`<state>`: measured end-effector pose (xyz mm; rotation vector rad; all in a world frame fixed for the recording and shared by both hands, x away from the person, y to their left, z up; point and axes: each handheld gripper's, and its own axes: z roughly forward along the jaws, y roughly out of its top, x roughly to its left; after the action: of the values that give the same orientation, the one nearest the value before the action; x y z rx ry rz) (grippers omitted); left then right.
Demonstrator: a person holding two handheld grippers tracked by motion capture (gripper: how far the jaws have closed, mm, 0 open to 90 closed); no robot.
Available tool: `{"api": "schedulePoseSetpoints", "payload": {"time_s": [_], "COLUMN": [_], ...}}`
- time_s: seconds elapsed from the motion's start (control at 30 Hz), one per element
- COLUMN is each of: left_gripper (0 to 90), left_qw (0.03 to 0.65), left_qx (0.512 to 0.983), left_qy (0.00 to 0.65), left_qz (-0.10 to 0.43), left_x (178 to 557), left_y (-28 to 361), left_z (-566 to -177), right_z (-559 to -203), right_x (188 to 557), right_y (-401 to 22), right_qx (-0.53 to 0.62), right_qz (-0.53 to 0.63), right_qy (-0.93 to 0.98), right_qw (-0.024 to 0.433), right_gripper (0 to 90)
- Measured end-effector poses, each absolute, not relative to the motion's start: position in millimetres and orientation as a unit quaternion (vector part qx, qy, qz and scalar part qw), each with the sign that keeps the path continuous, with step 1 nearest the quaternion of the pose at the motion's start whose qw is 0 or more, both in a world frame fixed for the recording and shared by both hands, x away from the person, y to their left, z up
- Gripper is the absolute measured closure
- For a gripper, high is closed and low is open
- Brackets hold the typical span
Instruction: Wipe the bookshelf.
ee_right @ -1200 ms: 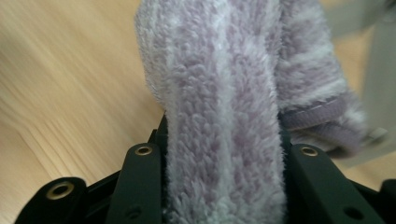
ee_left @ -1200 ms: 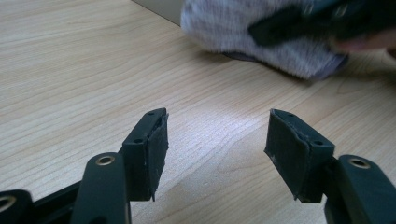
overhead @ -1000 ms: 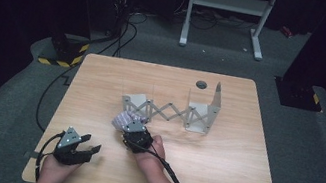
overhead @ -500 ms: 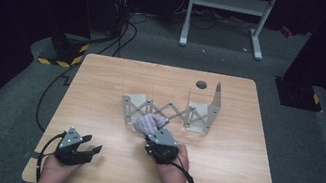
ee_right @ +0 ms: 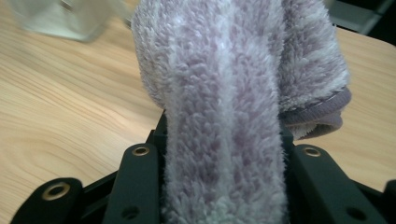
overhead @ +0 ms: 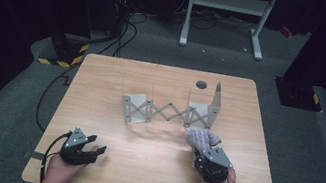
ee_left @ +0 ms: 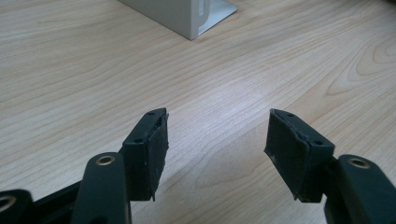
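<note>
Gripping one fluffy cloth (ee_right: 224, 107): right gripper (overhead: 205, 152); left gripper (ee_left: 217, 144) agape; one rack (overhead: 170, 110).

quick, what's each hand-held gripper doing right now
Left hand-held gripper: open, nothing between its jaws.
Right hand-held gripper: closed on the lilac fluffy cloth.

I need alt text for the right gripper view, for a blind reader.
A fluffy pale-lilac cloth is clamped between the black jaws of the right gripper, bunching above them. Behind lies a light wooden table.
</note>
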<state>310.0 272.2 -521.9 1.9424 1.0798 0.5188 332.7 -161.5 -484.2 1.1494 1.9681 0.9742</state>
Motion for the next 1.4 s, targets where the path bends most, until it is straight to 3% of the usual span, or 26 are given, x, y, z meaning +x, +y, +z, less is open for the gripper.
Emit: {"api": "schedulePoseSetpoints", "payload": {"time_s": [0.57, 0.83, 1.4], "left_gripper": [38.8, 38.9, 38.9], "left_qw": [0.417, 0.418, 0.417], "left_qx": [0.78, 0.78, 0.781], "left_qy": [0.42, 0.419, 0.418], "left_qz": [0.203, 0.203, 0.203], "left_x": [312.1, 312.5, 313.2], "left_y": [267.6, 266.8, 265.6], "left_z": [-522.1, -522.0, -521.7], "right_z": [-500.7, -517.3, -499.4], "right_x": [325.0, 332.0, 328.4], "right_y": [-239.8, -242.9, -238.8], "right_qx": [0.534, 0.544, 0.541], "right_qz": [0.317, 0.293, 0.318], "right_qy": [0.714, 0.726, 0.714], "right_qw": [0.324, 0.303, 0.31], "right_gripper": [56.1, 50.1, 33.2]}}
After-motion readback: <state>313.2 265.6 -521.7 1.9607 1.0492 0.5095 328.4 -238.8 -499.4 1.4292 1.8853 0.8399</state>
